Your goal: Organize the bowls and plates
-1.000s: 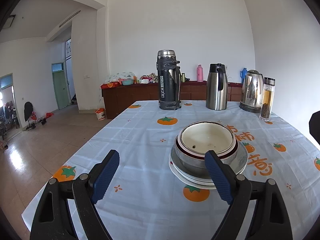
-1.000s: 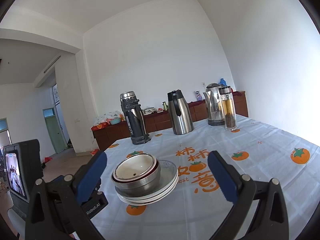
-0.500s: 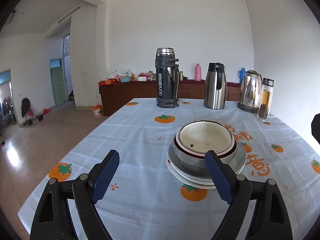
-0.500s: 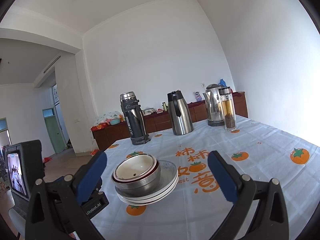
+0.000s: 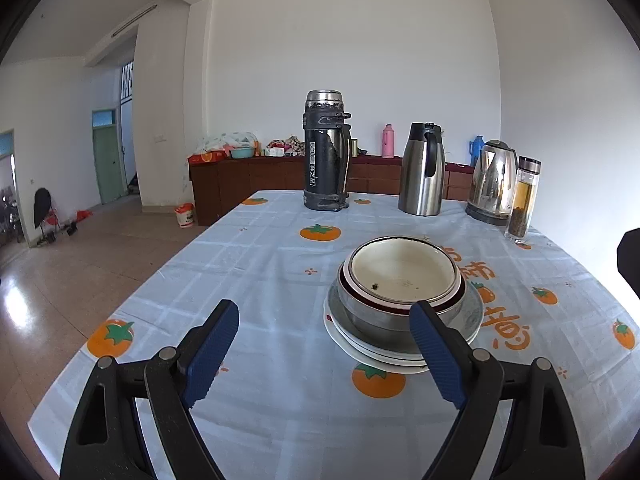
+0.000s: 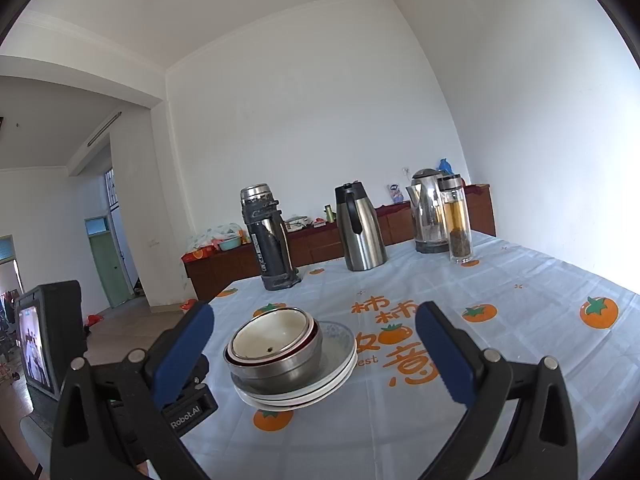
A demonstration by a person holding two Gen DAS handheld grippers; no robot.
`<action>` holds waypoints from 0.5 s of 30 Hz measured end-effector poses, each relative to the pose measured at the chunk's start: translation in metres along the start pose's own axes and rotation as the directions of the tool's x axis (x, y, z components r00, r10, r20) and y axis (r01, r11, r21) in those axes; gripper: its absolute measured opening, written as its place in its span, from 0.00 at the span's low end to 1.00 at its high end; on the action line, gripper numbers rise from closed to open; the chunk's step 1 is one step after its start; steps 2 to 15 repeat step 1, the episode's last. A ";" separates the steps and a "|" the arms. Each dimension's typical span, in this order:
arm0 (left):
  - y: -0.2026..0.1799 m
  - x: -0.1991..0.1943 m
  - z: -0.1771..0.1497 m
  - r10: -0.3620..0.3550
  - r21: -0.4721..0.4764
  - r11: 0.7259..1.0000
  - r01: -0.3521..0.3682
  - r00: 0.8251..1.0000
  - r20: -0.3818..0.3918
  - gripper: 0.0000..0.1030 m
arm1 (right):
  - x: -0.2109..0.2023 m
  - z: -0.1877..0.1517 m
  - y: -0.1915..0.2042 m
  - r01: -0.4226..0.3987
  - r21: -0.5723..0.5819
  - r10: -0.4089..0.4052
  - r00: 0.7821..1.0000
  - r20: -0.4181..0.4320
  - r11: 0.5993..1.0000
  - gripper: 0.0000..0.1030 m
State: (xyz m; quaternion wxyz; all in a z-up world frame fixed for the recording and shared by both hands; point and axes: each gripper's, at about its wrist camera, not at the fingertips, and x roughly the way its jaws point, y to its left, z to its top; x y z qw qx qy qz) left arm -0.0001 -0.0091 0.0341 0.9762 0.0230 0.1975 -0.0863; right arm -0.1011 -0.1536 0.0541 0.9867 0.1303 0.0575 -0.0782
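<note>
A stack of bowls [image 5: 402, 276] sits on stacked white plates [image 5: 472, 316] on the table: a cream bowl inside a dark red rimmed one inside a steel bowl. My left gripper [image 5: 324, 354] hovers open just in front of the stack, nothing between its blue pads. The right wrist view shows the same bowls [image 6: 274, 344] and plates [image 6: 340, 356] ahead, between the fingers of my right gripper [image 6: 316, 354], which is wide open and clear of them. The left gripper's body [image 6: 188, 404] shows at the lower left there.
A black thermos [image 5: 325, 152], a steel carafe [image 5: 422, 170], a kettle [image 5: 492, 182] and a glass tea bottle [image 5: 524, 200] stand along the far edge. The tablecloth [image 5: 260, 264] has orange fruit prints. A wooden sideboard [image 5: 248, 178] stands behind; open floor lies left.
The left wrist view has tipped slightly, so the stack and flasks sit a little differently in frame. The stack and both grippers' jaws are unchanged.
</note>
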 end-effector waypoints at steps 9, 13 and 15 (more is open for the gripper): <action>0.000 0.001 0.000 0.004 0.005 1.000 -0.004 1.000 0.002 0.86 | 0.001 0.000 0.000 0.001 0.001 -0.001 1.000 -0.004 1.000 1.00; 0.000 0.001 0.000 0.004 0.005 1.000 -0.004 1.000 0.002 0.86 | 0.001 0.000 0.000 0.001 0.001 -0.001 1.000 -0.004 1.000 1.00; 0.000 0.001 0.000 0.004 0.005 1.000 -0.004 1.000 0.002 0.86 | 0.001 0.000 0.000 0.001 0.001 -0.001 1.000 -0.004 1.000 1.00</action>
